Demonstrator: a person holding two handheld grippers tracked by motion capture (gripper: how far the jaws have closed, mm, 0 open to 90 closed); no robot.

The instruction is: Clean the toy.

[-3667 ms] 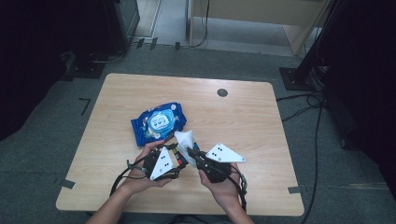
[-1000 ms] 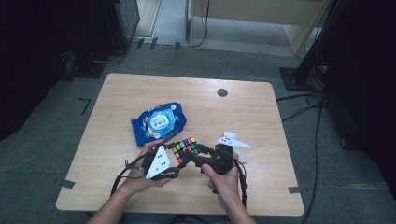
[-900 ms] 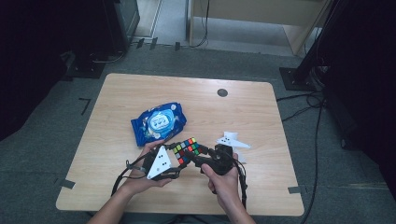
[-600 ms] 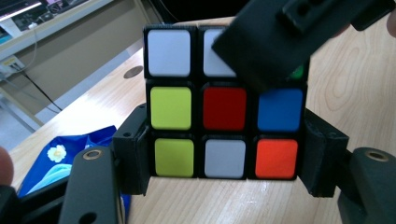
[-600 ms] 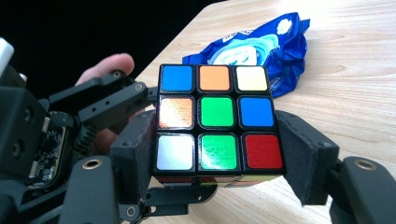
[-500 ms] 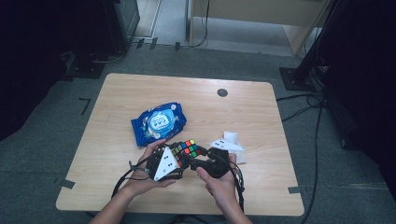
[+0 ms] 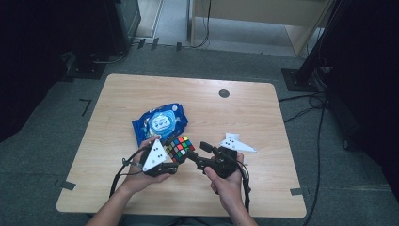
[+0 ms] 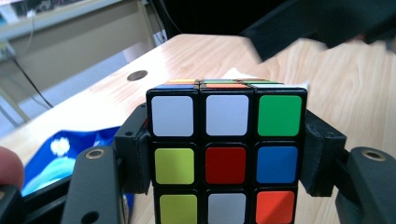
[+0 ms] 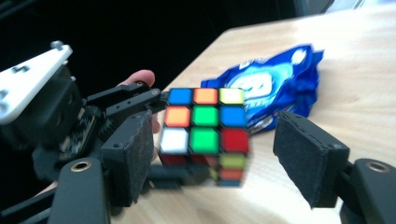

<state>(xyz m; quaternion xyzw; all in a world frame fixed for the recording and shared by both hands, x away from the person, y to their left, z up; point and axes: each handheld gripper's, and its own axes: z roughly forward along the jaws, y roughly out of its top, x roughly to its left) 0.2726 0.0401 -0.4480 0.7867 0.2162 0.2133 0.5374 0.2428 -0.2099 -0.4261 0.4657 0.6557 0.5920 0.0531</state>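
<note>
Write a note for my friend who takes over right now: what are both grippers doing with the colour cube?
Left gripper: shut on the colour cube, pads pressing on two opposite sides, holding it above the table.
Right gripper: open, its jaws either side of the cube with gaps; it grips nothing.
Blue packet: lies flat on the table behind the cube.
Done: the cube is lifted and gripped in one gripper.
Left: probably close the right gripper on the cube to turn a layer or take it over.

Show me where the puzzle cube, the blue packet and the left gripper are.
puzzle cube (image 8: 225, 164): left gripper view, red centre square of the facing side.
blue packet (image 7: 160, 121): high view, pale label in its middle.
left gripper (image 8: 225, 158): left gripper view, midway between the jaws.
</note>
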